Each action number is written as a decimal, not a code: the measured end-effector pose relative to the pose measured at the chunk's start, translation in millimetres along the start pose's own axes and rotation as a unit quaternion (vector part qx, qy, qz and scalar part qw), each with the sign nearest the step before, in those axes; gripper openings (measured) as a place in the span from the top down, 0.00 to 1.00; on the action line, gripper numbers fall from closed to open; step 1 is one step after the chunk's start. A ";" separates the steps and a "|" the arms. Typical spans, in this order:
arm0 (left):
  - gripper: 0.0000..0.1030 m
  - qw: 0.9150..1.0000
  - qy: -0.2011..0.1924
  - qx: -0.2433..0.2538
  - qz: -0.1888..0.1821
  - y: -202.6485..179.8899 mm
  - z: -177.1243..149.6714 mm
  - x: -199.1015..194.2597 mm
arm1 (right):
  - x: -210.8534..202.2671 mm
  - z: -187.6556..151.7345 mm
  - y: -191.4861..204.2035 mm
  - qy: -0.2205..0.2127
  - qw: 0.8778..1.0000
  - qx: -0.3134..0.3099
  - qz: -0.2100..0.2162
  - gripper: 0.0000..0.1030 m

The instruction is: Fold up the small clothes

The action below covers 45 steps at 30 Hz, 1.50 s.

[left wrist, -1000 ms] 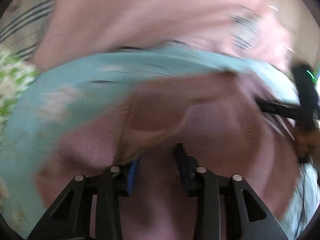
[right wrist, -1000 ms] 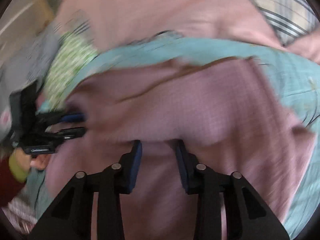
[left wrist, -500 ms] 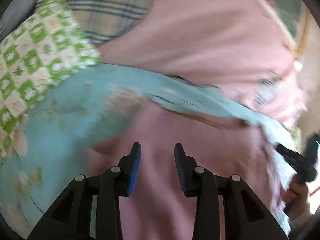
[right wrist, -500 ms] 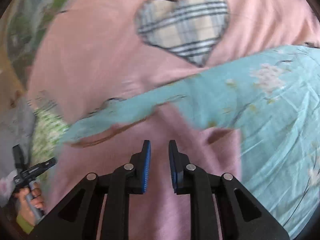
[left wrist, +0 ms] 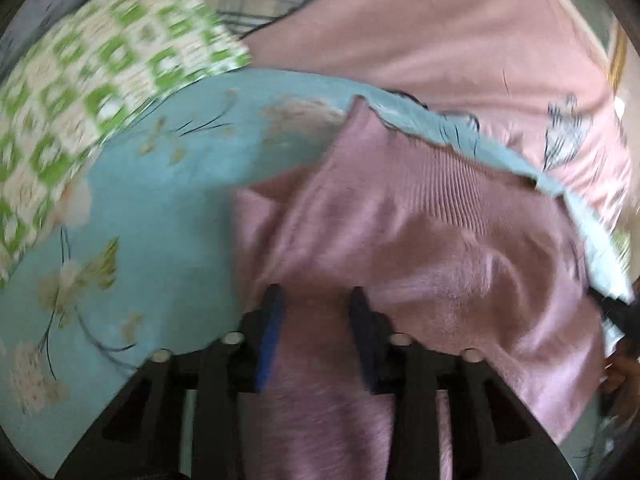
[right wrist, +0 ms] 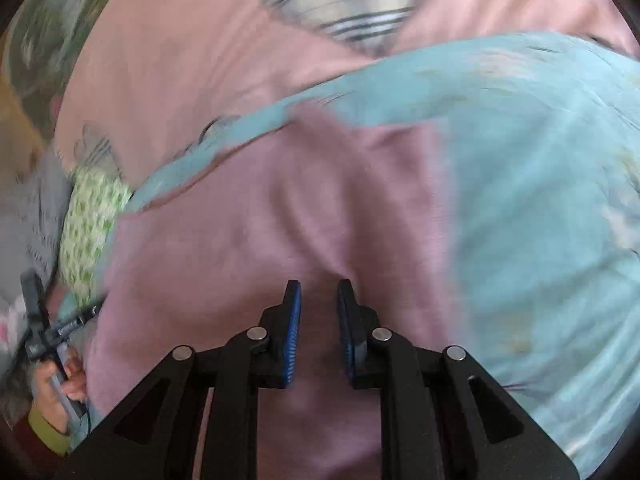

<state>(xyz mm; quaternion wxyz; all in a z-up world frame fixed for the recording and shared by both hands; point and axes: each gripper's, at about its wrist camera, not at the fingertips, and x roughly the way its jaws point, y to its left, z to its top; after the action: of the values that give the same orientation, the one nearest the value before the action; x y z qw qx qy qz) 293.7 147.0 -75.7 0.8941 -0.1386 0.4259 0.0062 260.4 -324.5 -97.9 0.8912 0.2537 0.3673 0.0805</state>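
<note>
Mauve ribbed knit garment [left wrist: 420, 232]: lies on a pale blue floral sheet [left wrist: 160, 208], under both tools. Since 0.5 s ago its upper edge has shifted and bunched. Left gripper [left wrist: 316, 300]: fingers apart, cloth between, none clamped. Right gripper [right wrist: 319, 292]: narrow gap, no grip evident. Judgement: 1 fold underway.

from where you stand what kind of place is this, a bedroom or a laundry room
Most likely a bedroom: the mauve knit garment lies on a blue floral sheet, beside a pink quilt with a plaid heart patch and a green checked pillow. It looks like a bed.
</note>
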 end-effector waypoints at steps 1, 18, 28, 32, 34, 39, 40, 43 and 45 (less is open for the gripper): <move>0.73 1.000 -0.001 -0.002 0.002 1.7 -1.8 -3.6 | -8.7 0.2 -9.7 -0.005 1.000 0.010 -0.016 0.81; 0.54 0.998 0.001 -0.059 -0.036 -39.2 -107.0 -122.7 | -85.2 -87.2 63.7 -0.021 0.997 -0.016 0.070 0.70; 0.51 0.990 0.011 -0.114 -0.078 -44.4 -148.3 -136.5 | -111.3 -149.9 78.0 -0.016 0.994 0.013 0.109 0.60; 0.48 0.986 0.017 -0.138 -0.093 -44.0 -152.7 -132.9 | -111.5 -164.6 79.0 -0.002 0.994 0.014 0.112 0.59; 0.48 0.984 0.021 -0.147 -0.096 -45.0 -152.7 -129.6 | -111.4 -169.0 78.5 0.004 0.994 0.012 0.111 0.58; 0.41 0.983 0.024 -0.163 -0.085 -46.4 -141.9 -117.2 | -111.4 -171.3 76.3 0.006 0.995 0.008 0.102 0.56; 0.41 0.981 0.024 -0.171 -0.083 -44.9 -137.8 -112.4 | -111.1 -171.2 76.0 0.006 0.995 0.008 0.101 0.56; 0.41 0.978 0.030 -0.196 -0.063 -38.3 -127.6 -97.4 | -109.7 -171.1 76.9 0.007 0.995 0.006 0.098 0.55; 0.41 0.975 0.034 -0.215 -0.051 -32.0 -122.7 -88.6 | -108.9 -169.3 78.5 0.008 0.995 0.002 0.098 0.55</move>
<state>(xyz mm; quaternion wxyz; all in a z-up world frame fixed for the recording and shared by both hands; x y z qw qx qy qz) 148.2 94.7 -73.8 0.8275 -0.3493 0.4369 0.0477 68.0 -226.5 -92.7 0.8756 0.2893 0.3482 0.1684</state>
